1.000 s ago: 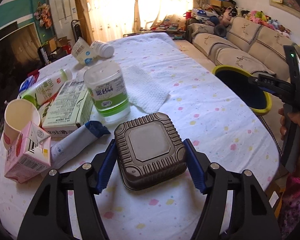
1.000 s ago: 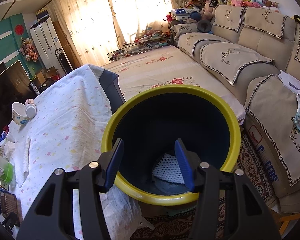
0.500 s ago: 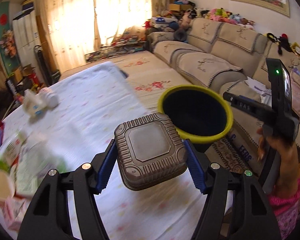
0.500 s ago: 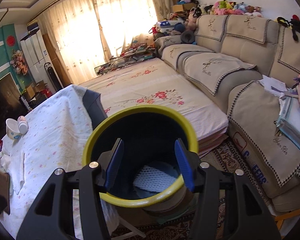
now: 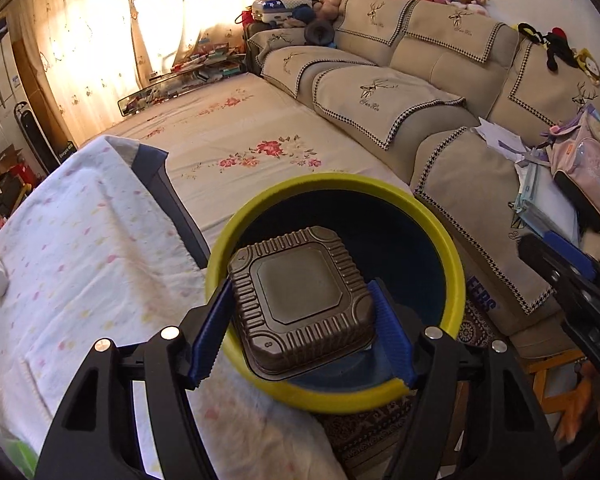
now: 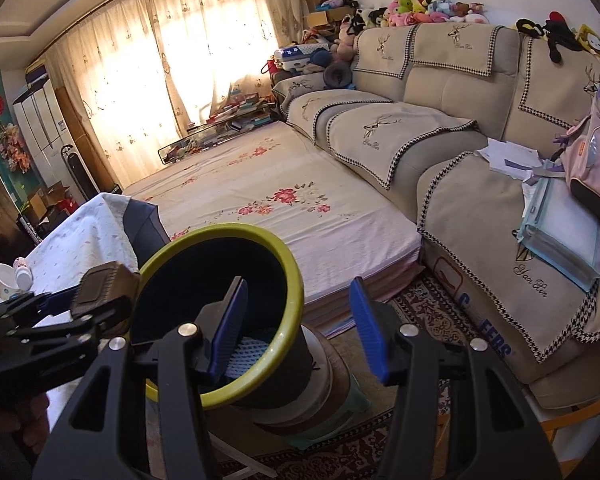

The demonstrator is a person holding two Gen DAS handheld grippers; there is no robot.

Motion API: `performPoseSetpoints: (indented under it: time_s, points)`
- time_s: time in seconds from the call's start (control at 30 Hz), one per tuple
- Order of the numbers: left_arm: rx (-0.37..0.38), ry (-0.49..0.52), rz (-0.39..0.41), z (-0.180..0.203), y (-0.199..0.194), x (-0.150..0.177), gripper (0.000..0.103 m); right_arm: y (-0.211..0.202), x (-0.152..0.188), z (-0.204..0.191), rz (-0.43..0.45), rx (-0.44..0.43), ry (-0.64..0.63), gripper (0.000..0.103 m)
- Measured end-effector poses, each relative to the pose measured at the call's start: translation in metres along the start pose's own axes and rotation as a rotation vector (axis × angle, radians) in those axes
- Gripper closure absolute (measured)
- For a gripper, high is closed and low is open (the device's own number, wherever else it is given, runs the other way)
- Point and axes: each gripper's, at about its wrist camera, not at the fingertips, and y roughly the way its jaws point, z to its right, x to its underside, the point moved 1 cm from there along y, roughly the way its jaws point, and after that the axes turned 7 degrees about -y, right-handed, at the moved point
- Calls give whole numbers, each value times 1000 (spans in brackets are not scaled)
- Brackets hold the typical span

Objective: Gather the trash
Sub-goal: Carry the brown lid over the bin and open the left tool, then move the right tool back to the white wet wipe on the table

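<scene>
My left gripper (image 5: 300, 316) tilts down at lower centre, jaws easing open around the brown box (image 5: 300, 304) over the yellow-rimmed bin (image 5: 452, 256); my right gripper (image 6: 298, 328) hangs half-open, empty

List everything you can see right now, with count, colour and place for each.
brown container: one, dark brown, ribbed, over the bin's mouth
bin: one, yellow rim, dark inside, beside the table
mesh: one, white, in the bin's bottom
table: one, white speckled cloth
bottle: one, white, table's far end
cup: one, white, beside the bottle
mattress: one, cream floral, on the floor
sofa: one, beige, along the wall
plush toys: several, mixed colours, on the sofa back
backpack: one, pink, on the sofa
left tool: one, black with blue pads, jaws opening, container between them
right tool: one, same colours, open, empty
</scene>
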Motion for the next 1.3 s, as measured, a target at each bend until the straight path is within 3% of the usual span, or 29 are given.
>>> performPoseSetpoints:
  time_s: [0.17, 0.23, 0.5, 0.8, 1.1, 1.3]
  points:
    - [-20, -7, 6, 1, 22, -13, 19, 3, 2, -1, -14, -5, -4, 52]
    - [-21, -17, 20, -3, 18, -14, 18, 2, 3, -3, -14, -9, -8, 52]
    - [10, -59, 118, -40, -58, 1, 12, 3, 6, -24, -25, -38, -39, 51]
    - [-47, -159, 211, -121, -177, 80, 9, 10, 17, -88, -73, -147, -167, 50]
    - [-266, -369, 244, -235, -263, 177, 5, 3, 28, -199, -133, -393, -384, 49]
    - [-343, -423, 258, -282, -296, 227, 5, -5, 36, -271, -187, -540, -526, 49]
